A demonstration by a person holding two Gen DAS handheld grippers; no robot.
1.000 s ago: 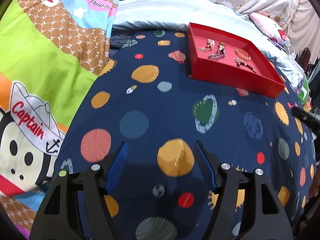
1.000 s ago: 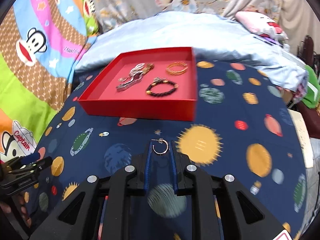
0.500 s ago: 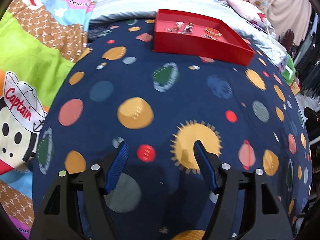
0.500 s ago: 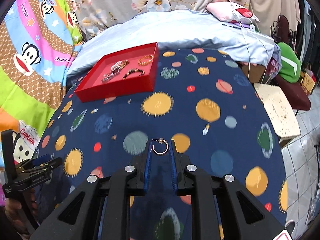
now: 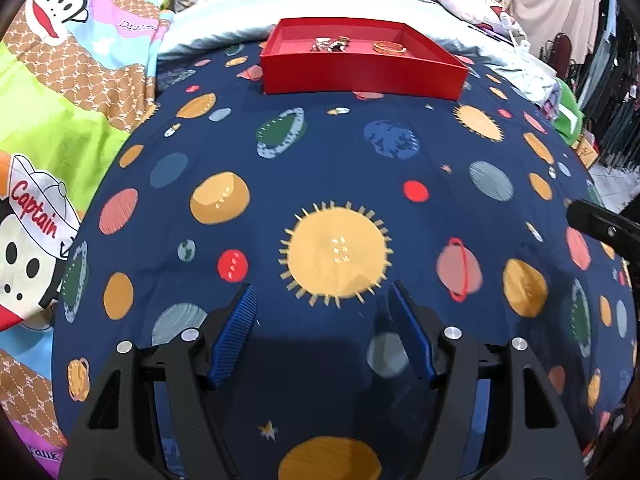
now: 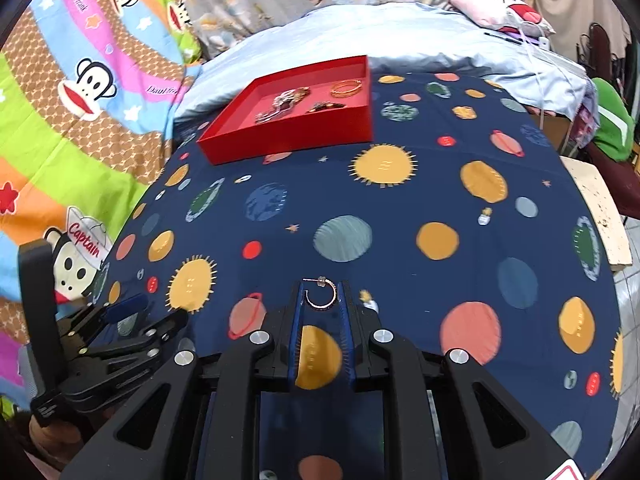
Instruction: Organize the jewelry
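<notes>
**Hoop earring pinched in the right hand-held gripper, tray well ahead**

The right hand-held gripper (image 6: 321,294) is clenched on a small gold hoop earring (image 6: 320,294), which sits between the tips of its blue pads (image 6: 295,320), its post pointing left at the top. The gripper hangs above the navy planet-print bedspread (image 6: 400,200).

The left hand-held gripper (image 5: 322,300) is released, its blue pads (image 5: 236,332) spread wide with nothing between them, over a yellow sun motif on the same bedspread. In the right wrist view it shows at the lower left edge.

Well ahead of both grippers, at the far end of the bedspread, lies the red tray (image 6: 292,142). Inside it rest a gold bangle (image 6: 346,87), a dark beaded bracelet (image 6: 325,107) and a tangle of silvery pieces (image 6: 282,102). Beyond the tray lies a pale blue pillow (image 6: 400,36); to the left spreads a bright cartoon-monkey blanket (image 6: 80,120).
</notes>
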